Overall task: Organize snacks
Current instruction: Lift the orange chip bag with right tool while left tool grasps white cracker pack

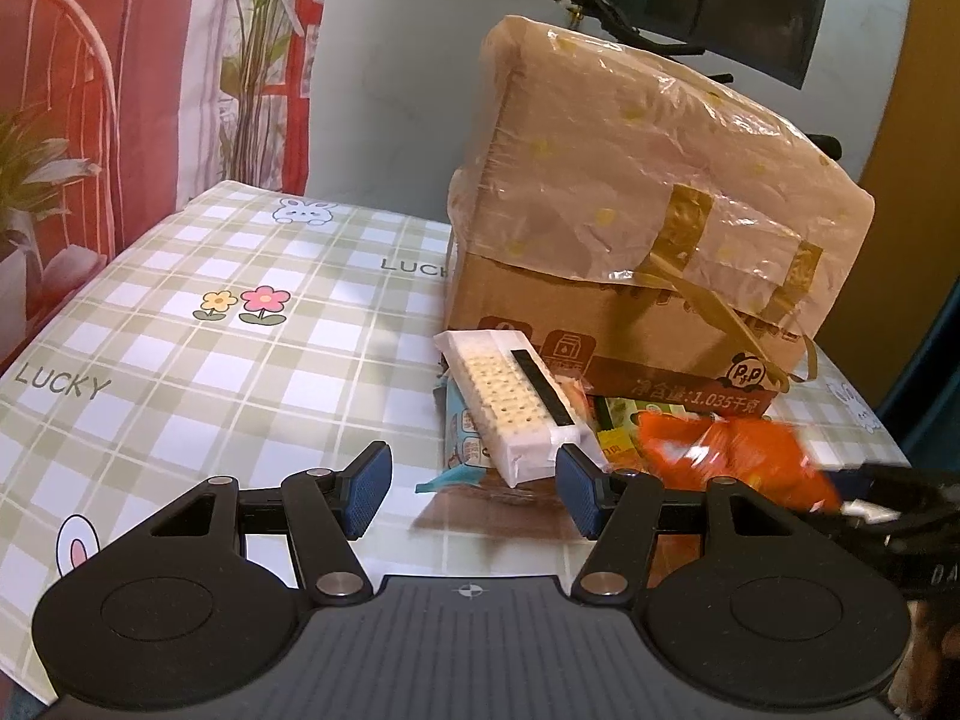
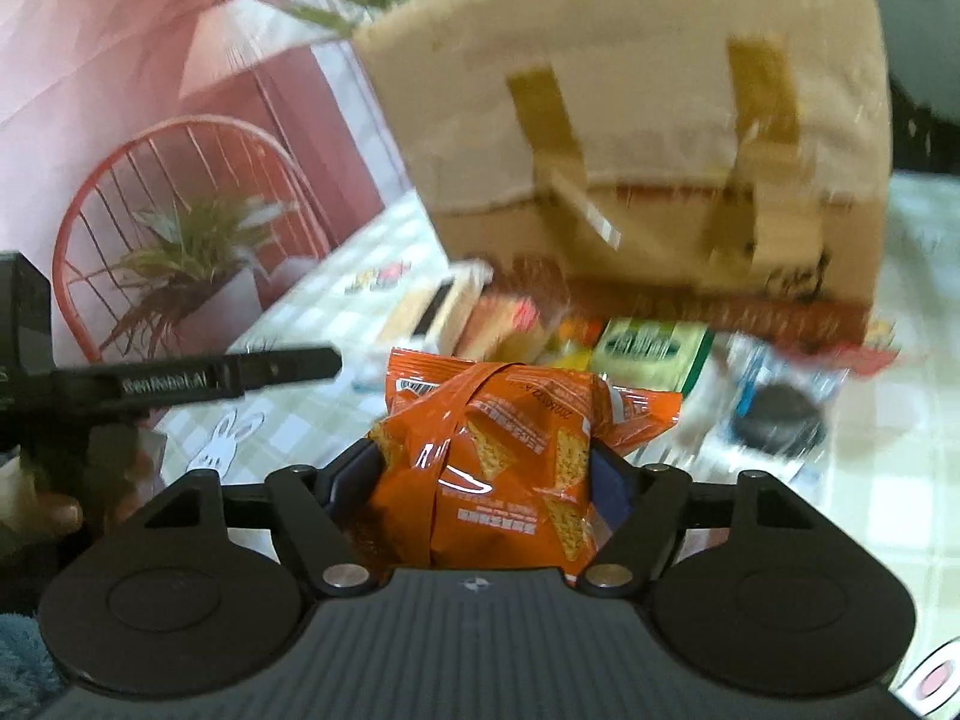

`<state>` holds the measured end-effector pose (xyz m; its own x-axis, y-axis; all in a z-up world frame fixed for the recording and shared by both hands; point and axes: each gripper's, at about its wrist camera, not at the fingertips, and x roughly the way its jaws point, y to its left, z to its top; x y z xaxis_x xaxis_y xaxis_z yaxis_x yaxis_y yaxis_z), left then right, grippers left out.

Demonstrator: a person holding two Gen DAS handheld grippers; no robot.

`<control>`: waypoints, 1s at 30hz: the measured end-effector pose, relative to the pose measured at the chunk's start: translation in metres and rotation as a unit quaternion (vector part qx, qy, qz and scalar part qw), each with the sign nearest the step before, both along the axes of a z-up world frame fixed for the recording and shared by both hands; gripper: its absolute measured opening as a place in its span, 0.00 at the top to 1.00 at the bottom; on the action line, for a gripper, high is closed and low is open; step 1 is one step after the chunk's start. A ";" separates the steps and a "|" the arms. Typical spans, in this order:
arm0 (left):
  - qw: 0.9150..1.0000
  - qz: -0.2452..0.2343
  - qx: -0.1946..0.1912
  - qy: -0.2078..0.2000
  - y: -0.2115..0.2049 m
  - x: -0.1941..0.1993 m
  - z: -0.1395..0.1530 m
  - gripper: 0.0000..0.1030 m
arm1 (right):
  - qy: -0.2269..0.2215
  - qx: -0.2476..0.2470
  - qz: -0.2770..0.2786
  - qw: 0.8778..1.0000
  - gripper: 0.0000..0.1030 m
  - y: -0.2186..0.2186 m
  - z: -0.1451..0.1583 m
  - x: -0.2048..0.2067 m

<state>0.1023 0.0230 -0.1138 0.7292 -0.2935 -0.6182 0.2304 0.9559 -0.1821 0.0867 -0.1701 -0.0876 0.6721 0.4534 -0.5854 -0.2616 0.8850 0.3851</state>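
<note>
Brown corrugated card, overlaid with tan plastic film and gold tape: one cardboard box (image 1: 630, 228), left wrist view, standing at 1 o'clock on the checked tablecloth (image 1: 210, 348). Closed on every side that shows; contents cannot be told.

Item: left gripper (image 1: 474, 495), at 6 o'clock, jaws spread wide, nothing between them.
Item: cracker pack (image 1: 516, 402), white, at 12 o'clock of the jaws, its near end touching the right blue pad.
Item: light-blue packet (image 1: 465, 438), lying under the cracker pack.
Item: orange chip bag (image 1: 732, 456), at 3 o'clock, blurred, beside the dark shape of the other tool.
Item: green-and-yellow packets, between the chip bag and the box foot, too small to read.

Right wrist view, much blurred by motion.
Item: right gripper (image 2: 486, 480), jaws pinching the orange chip bag (image 2: 510, 456) by its crumpled middle, the bag raised off the cloth.
Item: cardboard box (image 2: 648, 138), at 12 to 1 o'clock, no open mouth showing.
Item: green packet (image 2: 654, 348) and a round dark cookie pack (image 2: 780, 414), at 1 to 2 o'clock, loose on the tablecloth (image 2: 300, 324) by the box foot.
Item: left gripper, seen side-on at 9 o'clock.

Judged step: one snack lifted from the loose heap, sorting barely begun. The next move calls for a set-down spot clear of the heap, with a gentle grip, since the bag will crush; the left tool is placed to close on the cracker pack.
</note>
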 end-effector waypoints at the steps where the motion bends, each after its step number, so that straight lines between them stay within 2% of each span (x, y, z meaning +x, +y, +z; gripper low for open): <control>1: 1.000 -0.001 -0.002 0.001 0.000 0.001 0.000 0.39 | -0.014 -0.012 -0.006 1.000 0.28 -0.002 0.004 -0.001; 5: 1.000 -0.008 -0.004 -0.004 -0.004 0.009 0.007 0.40 | -0.047 -0.072 -0.013 0.996 0.28 -0.007 0.007 0.004; 9: 1.000 -0.002 -0.011 -0.026 -0.004 0.025 0.029 0.40 | -0.045 -0.056 -0.021 0.997 0.28 -0.022 0.003 0.024; 14: 0.996 0.024 -0.011 -0.084 -0.003 0.048 0.069 0.40 | -0.056 -0.053 -0.020 0.997 0.28 -0.028 0.004 0.039; 17: 0.995 0.033 -0.007 -0.098 -0.009 0.059 0.079 0.40 | -0.061 -0.050 -0.028 0.996 0.28 -0.034 0.003 0.043; 19: 0.996 0.024 0.001 -0.082 -0.018 0.065 0.071 0.40 | -0.058 -0.046 -0.035 0.997 0.28 -0.035 0.000 0.042; 26: 0.999 -0.015 0.046 -0.007 -0.059 0.073 0.012 0.39 | -0.052 -0.048 -0.044 0.997 0.28 -0.037 -0.012 0.035; 30: 0.997 -0.016 0.074 0.008 -0.068 0.072 -0.006 0.39 | -0.054 -0.050 -0.040 0.997 0.28 -0.037 -0.013 0.031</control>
<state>0.1745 -0.0454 -0.1203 0.7110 -0.2203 -0.6678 0.2586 0.9650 -0.0430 0.1181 -0.2071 -0.1003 0.7653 0.3398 -0.5467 -0.2247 0.9369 0.2679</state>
